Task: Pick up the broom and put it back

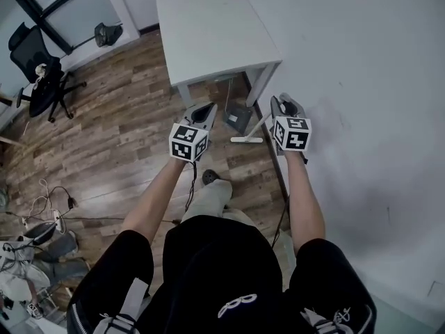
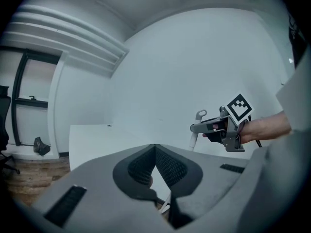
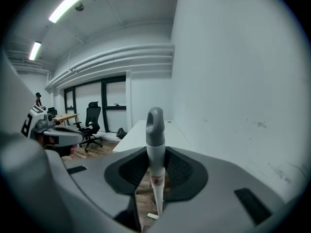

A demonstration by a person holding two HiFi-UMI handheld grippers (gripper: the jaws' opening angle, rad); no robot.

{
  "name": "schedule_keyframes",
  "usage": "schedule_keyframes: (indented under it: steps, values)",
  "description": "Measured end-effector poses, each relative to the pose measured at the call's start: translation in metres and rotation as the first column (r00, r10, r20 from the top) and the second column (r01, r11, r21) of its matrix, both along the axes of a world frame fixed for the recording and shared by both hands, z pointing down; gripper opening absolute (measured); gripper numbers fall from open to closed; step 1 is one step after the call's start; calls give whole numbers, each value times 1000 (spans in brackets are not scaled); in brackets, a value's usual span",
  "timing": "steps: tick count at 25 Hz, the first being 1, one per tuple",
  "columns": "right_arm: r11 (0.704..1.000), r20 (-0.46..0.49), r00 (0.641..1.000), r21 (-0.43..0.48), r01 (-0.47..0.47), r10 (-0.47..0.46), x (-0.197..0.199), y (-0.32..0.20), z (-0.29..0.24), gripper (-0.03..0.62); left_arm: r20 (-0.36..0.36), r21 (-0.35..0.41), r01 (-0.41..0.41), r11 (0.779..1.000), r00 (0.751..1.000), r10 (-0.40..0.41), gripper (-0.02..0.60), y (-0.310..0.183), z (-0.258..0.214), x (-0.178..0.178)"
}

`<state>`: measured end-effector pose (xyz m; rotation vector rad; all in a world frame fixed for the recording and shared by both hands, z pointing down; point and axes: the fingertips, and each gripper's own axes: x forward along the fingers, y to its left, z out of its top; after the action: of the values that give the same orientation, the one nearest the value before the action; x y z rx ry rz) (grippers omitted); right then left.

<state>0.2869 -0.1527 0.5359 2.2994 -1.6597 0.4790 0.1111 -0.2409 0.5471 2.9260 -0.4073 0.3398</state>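
My right gripper (image 1: 280,104) is shut on the broom (image 1: 260,126), gripping its thin white handle just under the grey hanging loop (image 3: 155,123). The broom slants down to its white head (image 1: 247,140), low by the wooden floor beside the table leg. A grey dustpan-like piece (image 1: 236,120) stands close behind the head. My left gripper (image 1: 207,108) is held level to the left of the broom; its pads (image 2: 146,165) meet at the tips with nothing between them. In the left gripper view the right gripper (image 2: 196,128) appears with the loop (image 2: 200,114) sticking up from it.
A white table (image 1: 215,33) stands just ahead against the white wall (image 1: 361,82) on the right. A black office chair (image 1: 38,75) is at the far left. Cables and a power strip (image 1: 52,218) lie on the wooden floor at the left.
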Motion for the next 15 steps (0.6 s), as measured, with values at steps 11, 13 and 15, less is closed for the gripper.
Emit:
schedule_keyframes:
  steps: [11, 13, 15]
  values:
    - [981, 12, 981, -15, -195, 195, -28, 108, 7, 115, 30, -4, -181, 983, 983, 181, 8, 84, 3, -24]
    - [977, 25, 977, -24, -212, 212, -34, 123, 12, 115, 36, -8, -202, 979, 979, 202, 8, 96, 6, -26]
    - [974, 36, 974, -32, -224, 225, -42, 136, 18, 115, 44, -10, -220, 975, 974, 220, 8, 107, 9, -27]
